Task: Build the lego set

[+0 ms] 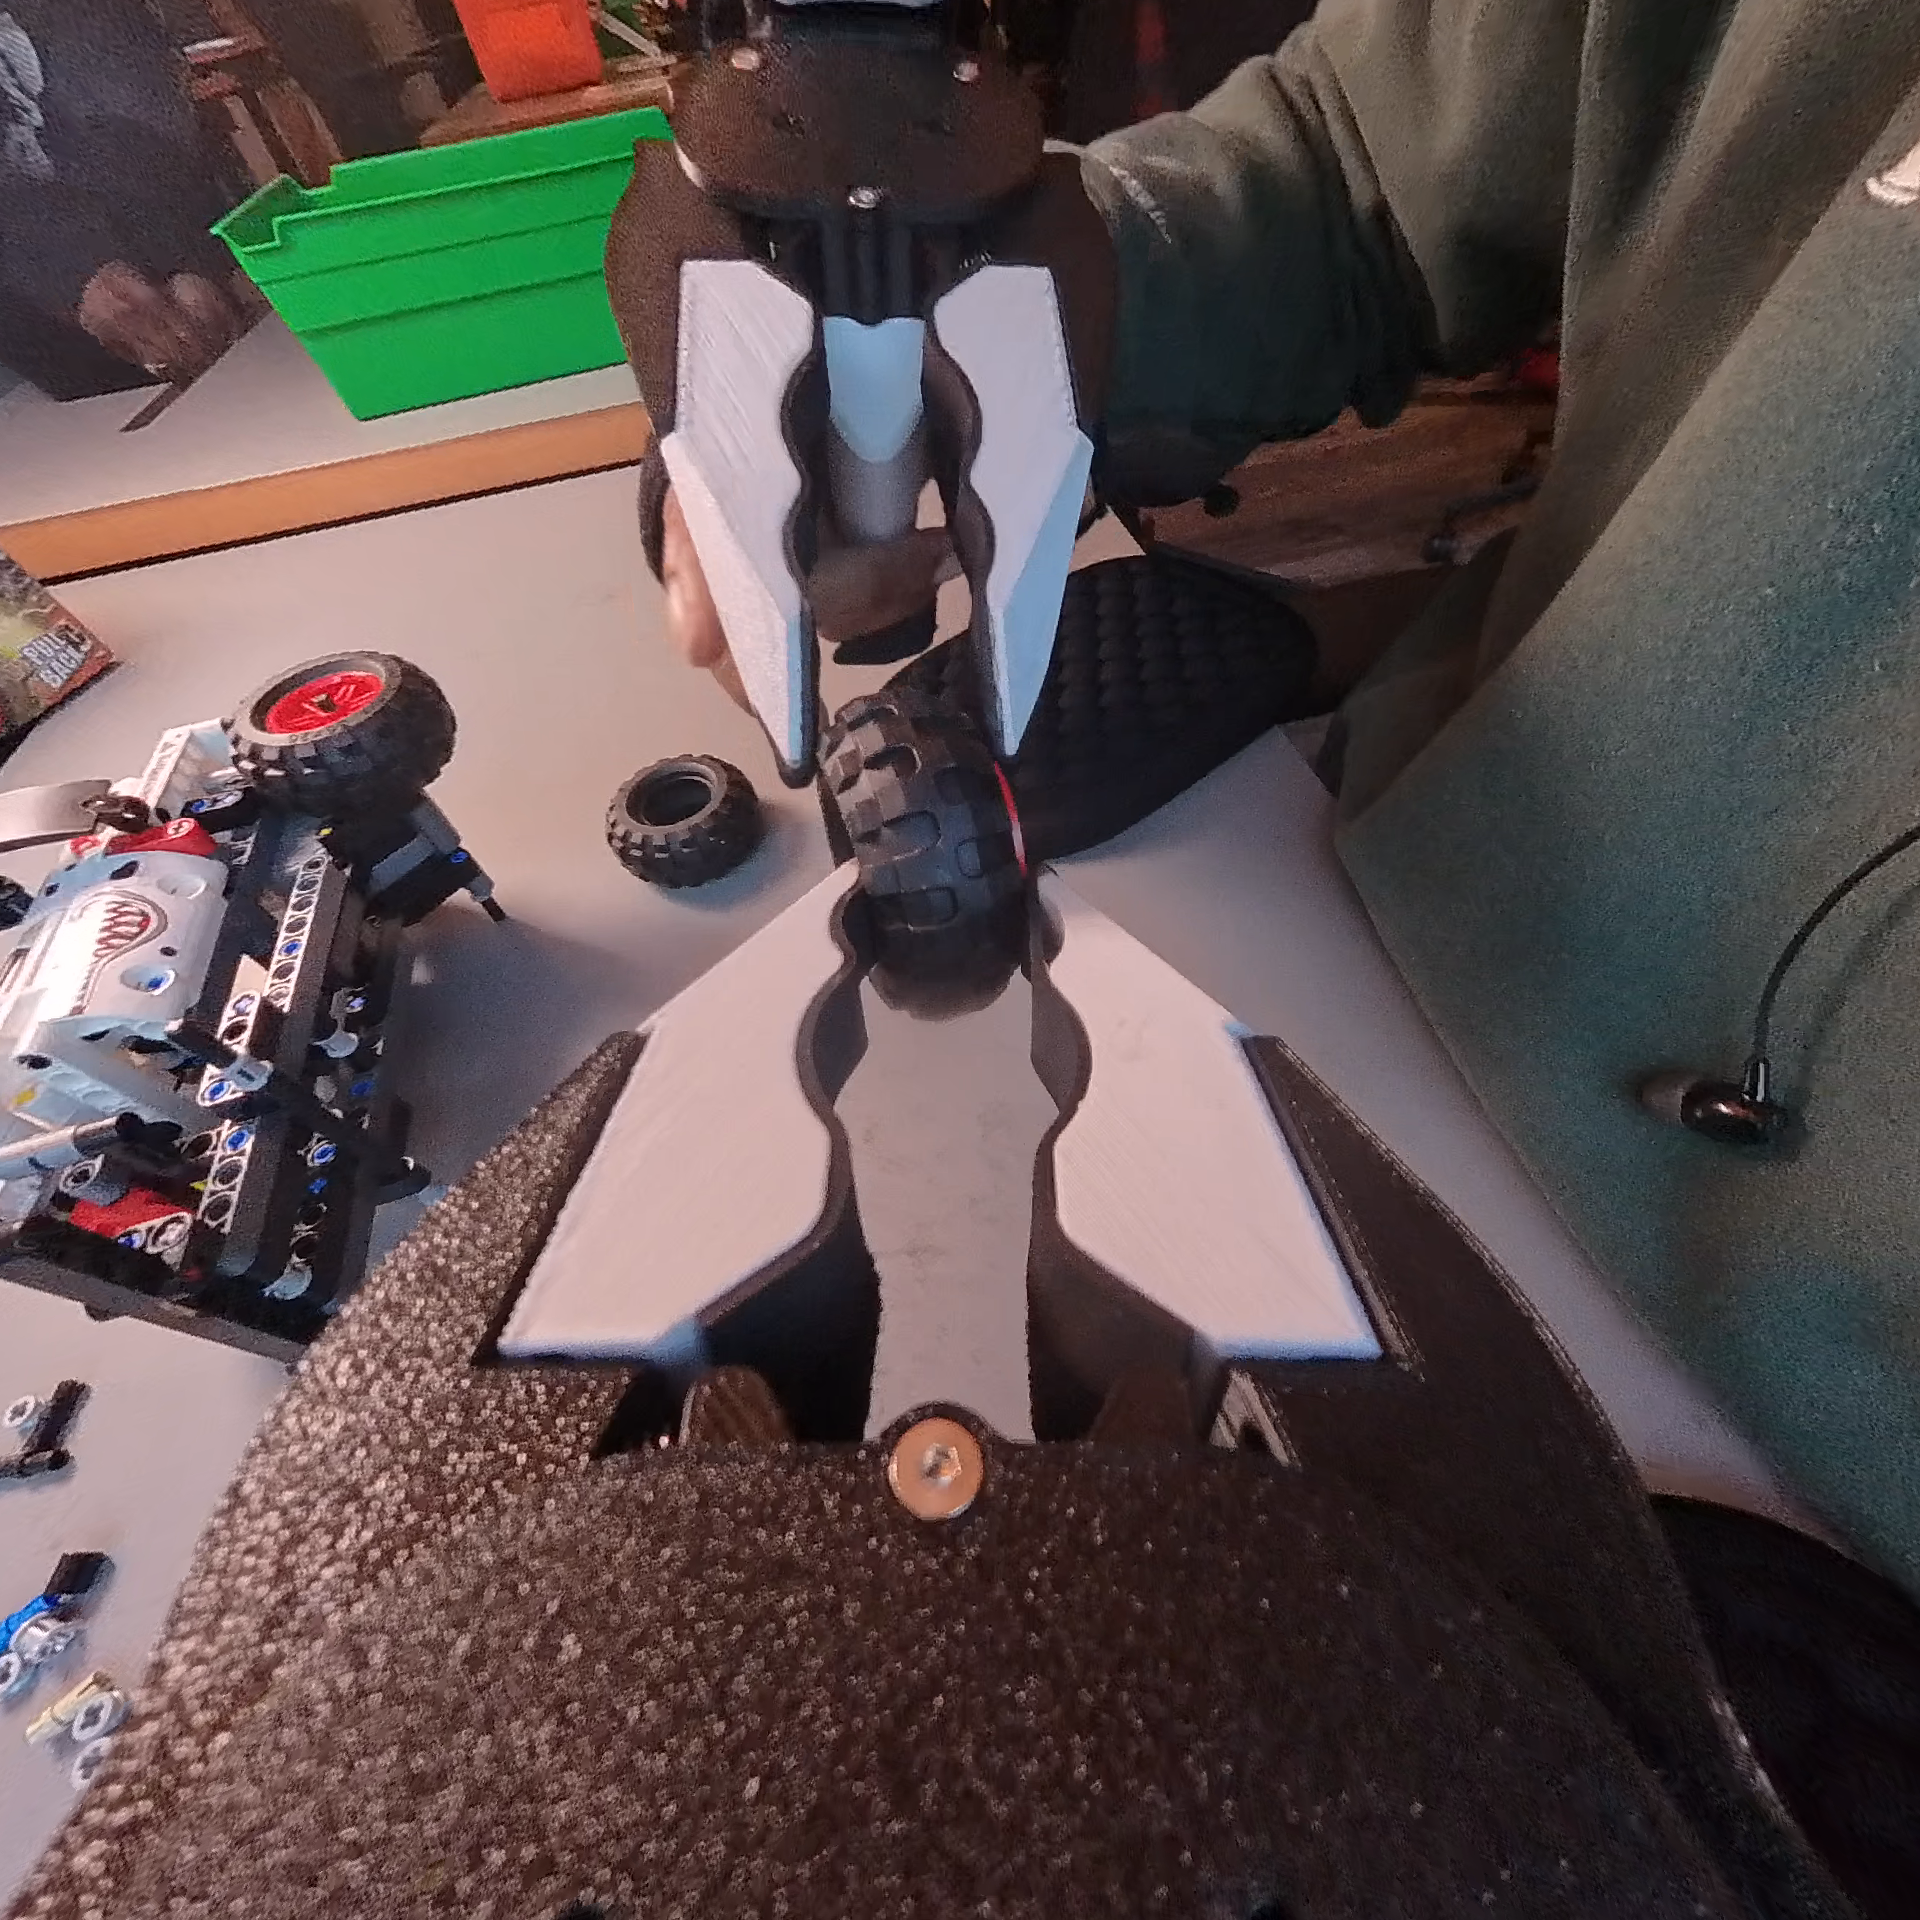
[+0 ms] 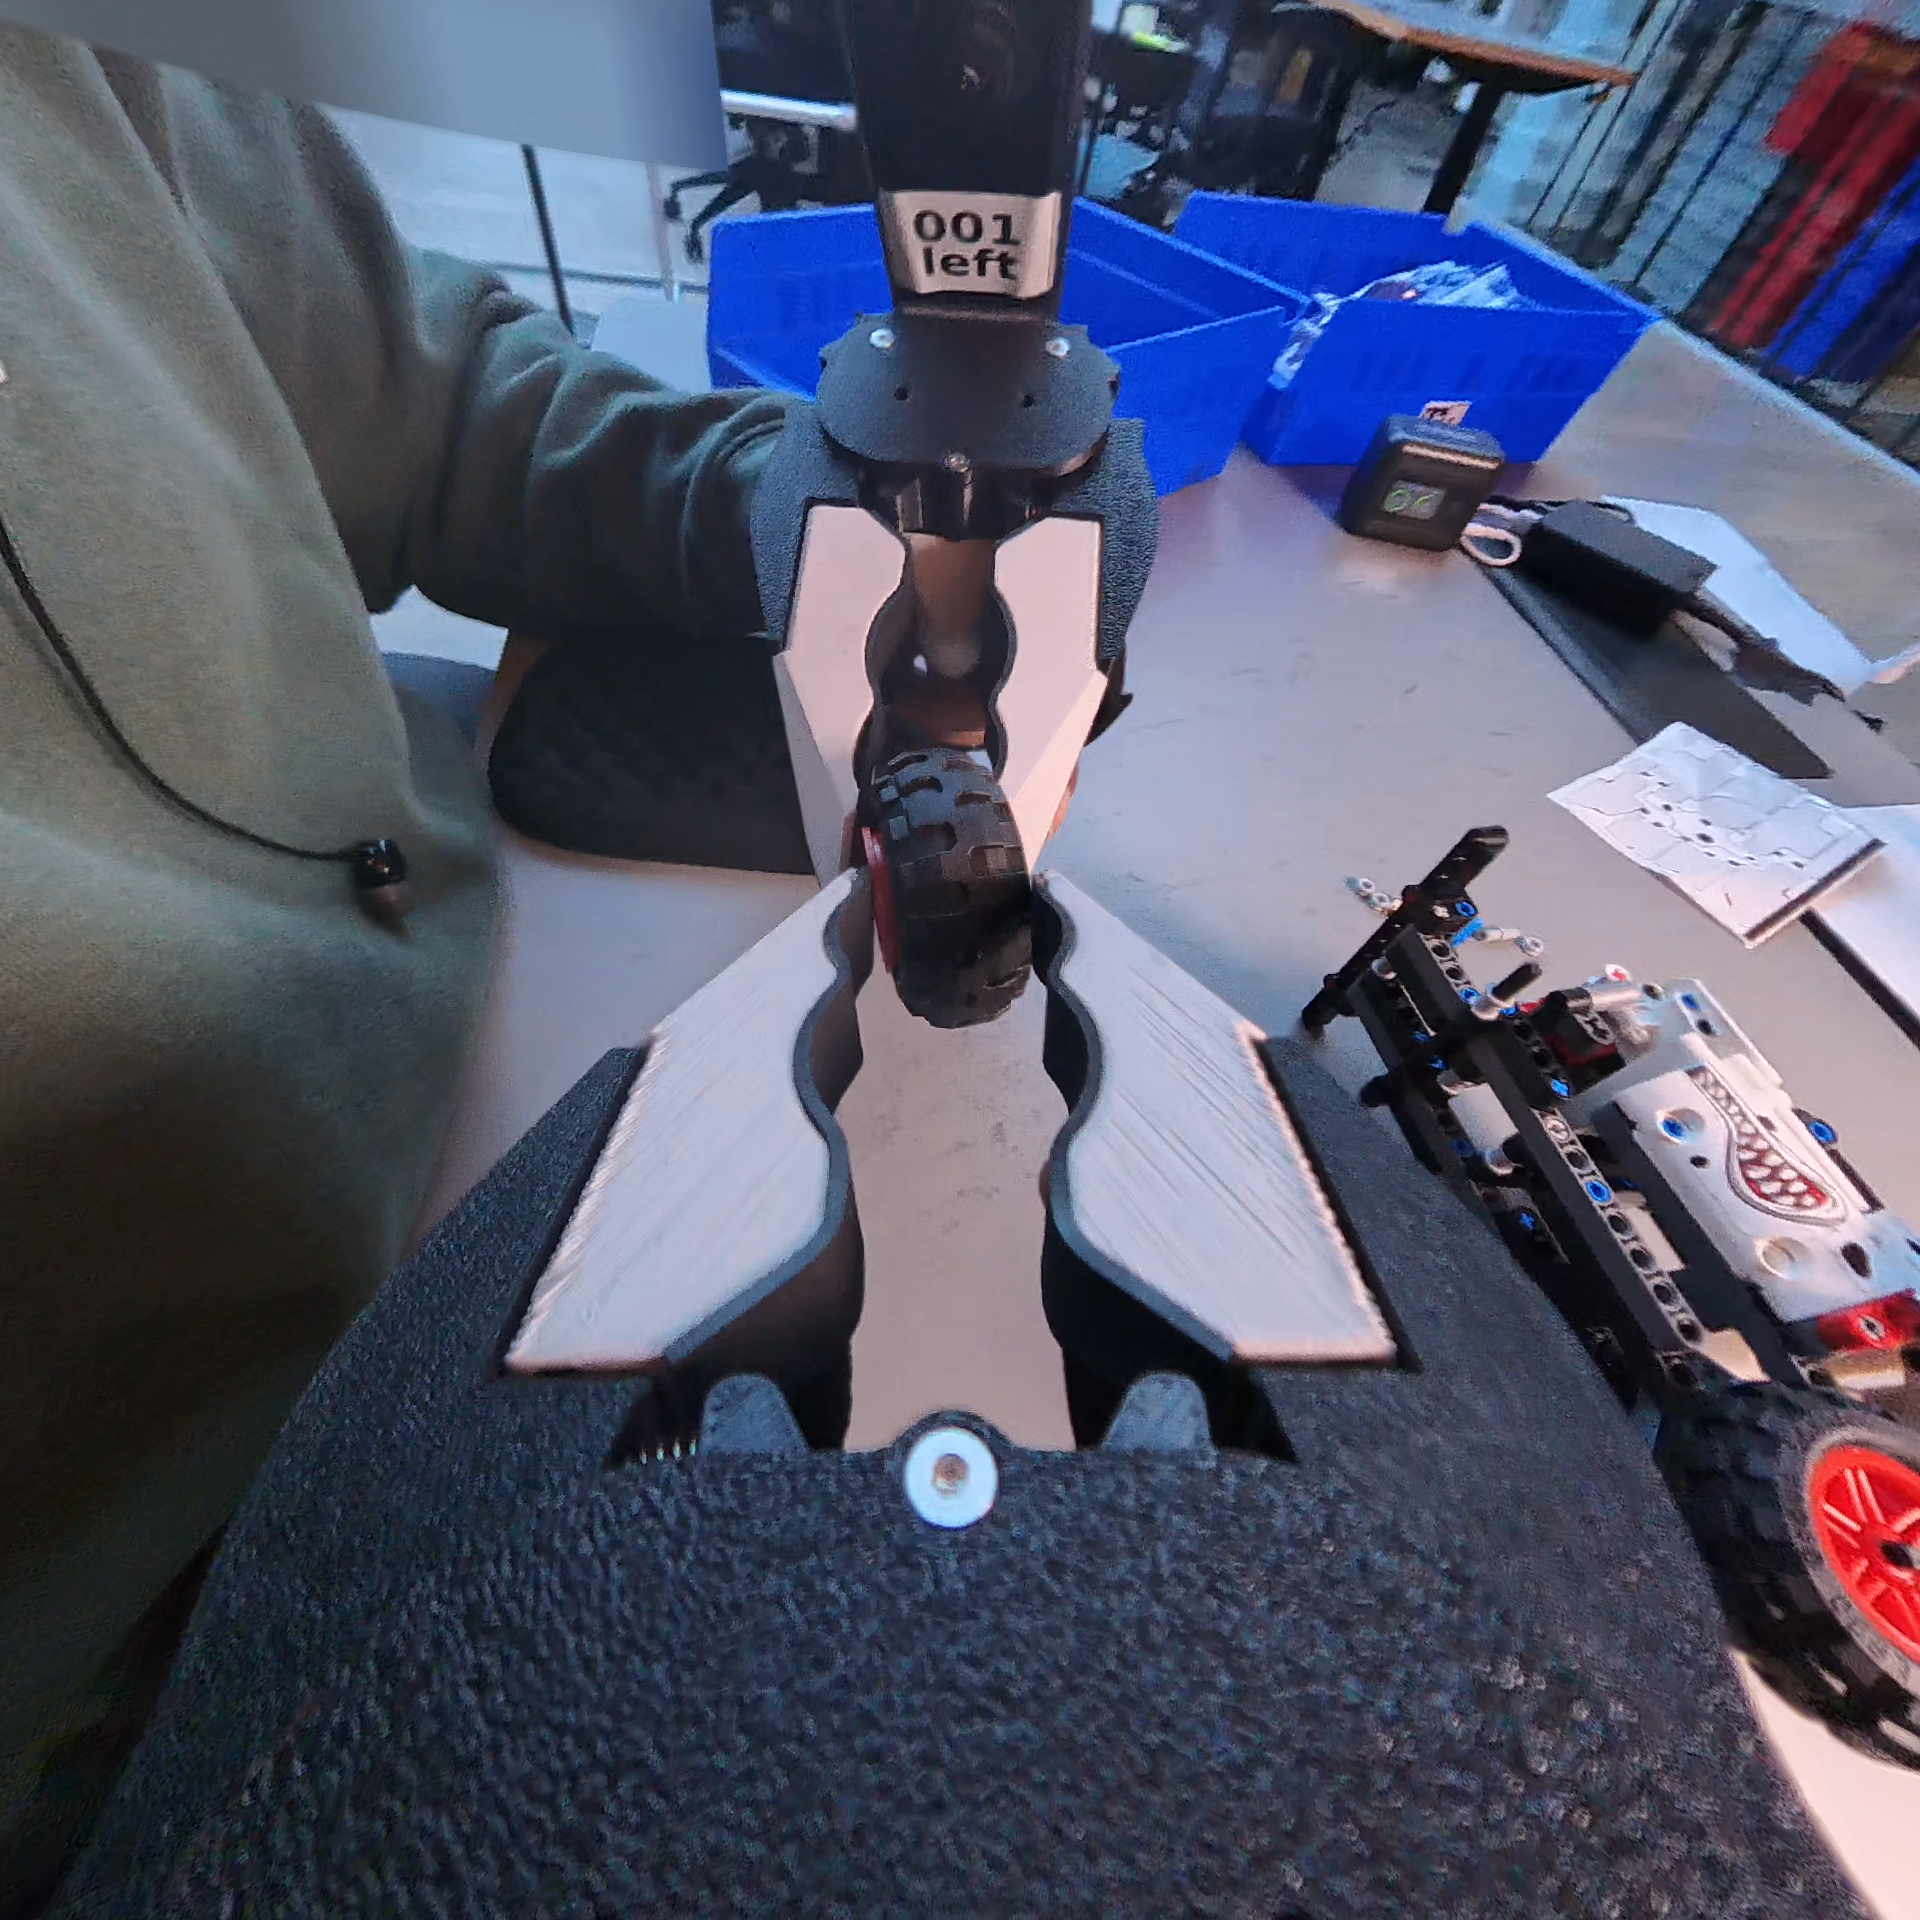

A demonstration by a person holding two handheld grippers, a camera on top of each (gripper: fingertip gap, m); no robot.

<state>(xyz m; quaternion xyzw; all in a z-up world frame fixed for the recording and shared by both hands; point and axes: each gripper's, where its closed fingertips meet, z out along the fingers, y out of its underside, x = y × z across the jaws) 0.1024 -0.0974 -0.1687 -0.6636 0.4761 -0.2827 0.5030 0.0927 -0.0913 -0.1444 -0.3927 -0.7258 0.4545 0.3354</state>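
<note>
Gripping the same knobby black wheel [image 1: 935, 862] from opposite ends, the left gripper [image 1: 940, 914] and the right gripper [image 2: 951, 914] met tip to tip above the grey table [image 1: 540, 644]. Each pair of fingers stood only partly apart, closed on the tyre's sides, with the wheel's red hub edge showing on one side.

Off to one side stood the half-built toy car [image 1: 187, 1039], with a shark-mouth print on its pale body and one red-hubbed wheel already fitted. A spare black tyre [image 1: 683, 821] lay on the table between the car and the grippers, visible only in the left wrist view, as did a green bin [image 1: 436, 270] whose inside could not be seen and loose small parts [image 1: 52, 1652] at the edge. Only the right wrist view showed two blue bins [image 2: 1382, 343], one holding something bagged, plus a paper sheet [image 2: 1714, 831].
</note>
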